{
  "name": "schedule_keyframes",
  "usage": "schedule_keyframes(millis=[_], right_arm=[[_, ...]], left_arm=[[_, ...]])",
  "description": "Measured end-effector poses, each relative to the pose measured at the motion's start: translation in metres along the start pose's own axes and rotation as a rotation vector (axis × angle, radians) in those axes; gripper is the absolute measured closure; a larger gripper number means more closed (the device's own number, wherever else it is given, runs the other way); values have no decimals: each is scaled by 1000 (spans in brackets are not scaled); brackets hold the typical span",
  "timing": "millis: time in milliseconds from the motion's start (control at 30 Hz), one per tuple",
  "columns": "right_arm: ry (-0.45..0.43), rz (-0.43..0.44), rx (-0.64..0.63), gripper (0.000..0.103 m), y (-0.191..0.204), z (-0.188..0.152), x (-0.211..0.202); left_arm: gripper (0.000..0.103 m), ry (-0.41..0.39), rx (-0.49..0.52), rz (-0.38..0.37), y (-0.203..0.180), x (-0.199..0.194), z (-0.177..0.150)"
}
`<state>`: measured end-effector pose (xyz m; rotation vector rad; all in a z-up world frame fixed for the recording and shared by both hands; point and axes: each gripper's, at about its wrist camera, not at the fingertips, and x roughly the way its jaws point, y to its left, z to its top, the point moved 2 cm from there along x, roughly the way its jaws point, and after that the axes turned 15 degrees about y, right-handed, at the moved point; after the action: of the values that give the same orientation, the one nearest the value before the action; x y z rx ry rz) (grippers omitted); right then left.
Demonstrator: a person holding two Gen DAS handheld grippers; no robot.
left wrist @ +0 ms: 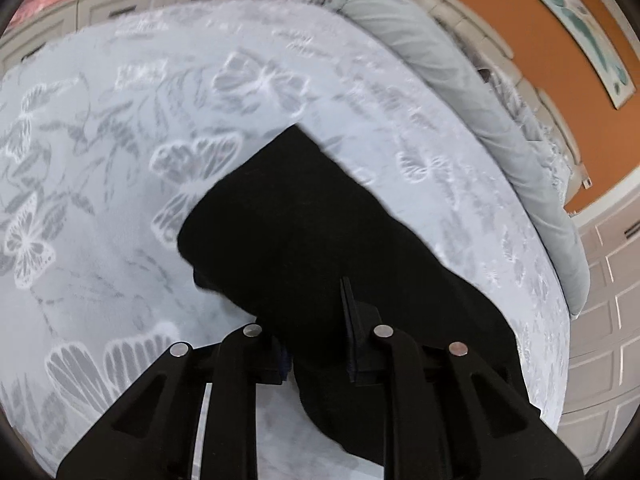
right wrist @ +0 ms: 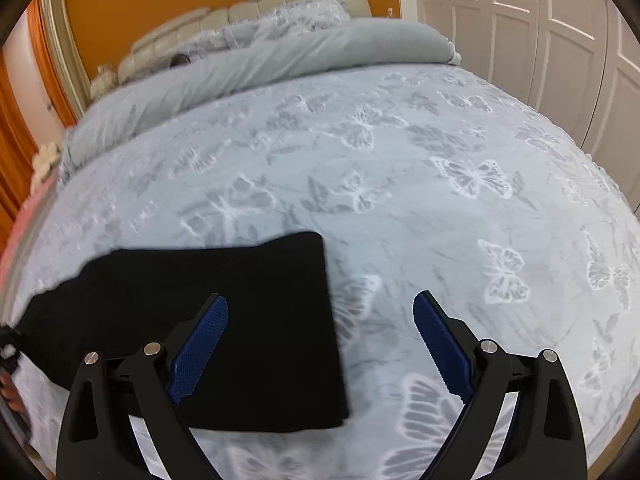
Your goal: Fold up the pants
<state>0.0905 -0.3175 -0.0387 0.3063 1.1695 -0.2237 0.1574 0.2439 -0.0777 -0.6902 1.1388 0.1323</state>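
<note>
Fingers of left gripper (left wrist: 320, 344) pinching near end of black pants (left wrist: 320, 240) on butterfly bedspread (left wrist: 100, 160); right gripper (right wrist: 320, 344) spread wide, empty, hovering over pants' right edge (right wrist: 240, 320); long axis running near-to-far in left view, sideways in right view

Bed w/ butterfly-print cover (right wrist: 400, 200): black pants (right wrist: 240, 320) folded flat, grey duvet (right wrist: 260, 64) bunched near headboard.

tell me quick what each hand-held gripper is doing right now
Left hand-held gripper: closed on the black pants.
Right hand-held gripper: open, holding nothing.
</note>
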Motion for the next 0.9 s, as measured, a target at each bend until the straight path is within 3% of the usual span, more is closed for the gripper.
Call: schedule_keyframes(millis=[67, 200, 300, 367, 400, 433, 500, 633, 733, 900], right_arm=[[75, -23, -17, 11, -7, 0, 17], [226, 26, -17, 11, -17, -7, 57], [284, 158, 10, 11, -20, -15, 81], [267, 212, 7, 40, -18, -18, 81], [279, 296, -19, 75, -11, -19, 80], [268, 306, -9, 83, -9, -19, 75], [203, 299, -41, 86, -4, -15, 52], [163, 354, -49, 88, -14, -15, 19], [180, 362, -38, 88, -31, -22, 15], [264, 283, -6, 88, -45, -35, 46]], left_arm=[[85, -29, 31, 4, -12, -6, -7], [84, -64, 68, 29, -28, -11, -14], [84, -64, 64, 44, -30, -8, -12], [84, -61, 55, 43, -28, -7, -11], [84, -57, 52, 39, -26, -8, -11], [84, -54, 49, 34, -25, -9, -11], [84, -46, 47, 12, -23, -11, -10], [84, -32, 60, -17, -16, -21, -11], [84, 3, 75, -38, -9, -22, -12], [84, 125, 40, -57, 9, 3, -9]])
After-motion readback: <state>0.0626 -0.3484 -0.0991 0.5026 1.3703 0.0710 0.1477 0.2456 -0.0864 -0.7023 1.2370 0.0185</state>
